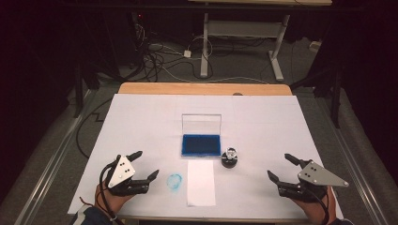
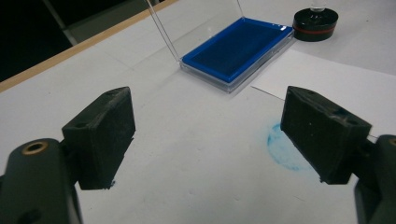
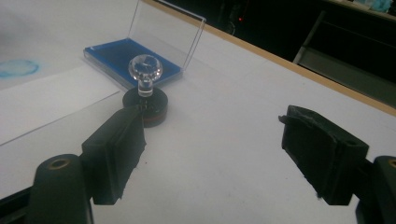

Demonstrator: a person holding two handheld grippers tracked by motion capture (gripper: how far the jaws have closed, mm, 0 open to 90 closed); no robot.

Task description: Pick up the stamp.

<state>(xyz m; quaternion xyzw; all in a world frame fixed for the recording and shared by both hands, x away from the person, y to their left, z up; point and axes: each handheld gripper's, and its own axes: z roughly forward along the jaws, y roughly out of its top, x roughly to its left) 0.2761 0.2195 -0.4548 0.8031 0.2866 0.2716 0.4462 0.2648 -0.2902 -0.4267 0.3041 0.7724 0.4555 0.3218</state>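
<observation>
nearest, the left gripper [image 1: 147,165] and right gripper [image 1: 279,167] are held wide open and empty above the white sheet [image 1: 141,122]. between them a paper slip [image 1: 201,183] is laid; beyond it the stamp [image 1: 229,158] stands beside the open blue ink pad [image 1: 201,145].

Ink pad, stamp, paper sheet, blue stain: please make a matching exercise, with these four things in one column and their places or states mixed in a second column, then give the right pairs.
Things:
1. ink pad
2. stamp
3. paper sheet
4. blue stain

Places or states:
A. round smudge on the table cover, just left of the sheet
B. lies flat in front of the ink pad, blank
C. open, its clear lid standing upright
D. black round base with a clear knob, right of the ink pad

Right pairs: 1-C, 2-D, 3-B, 4-A
</observation>
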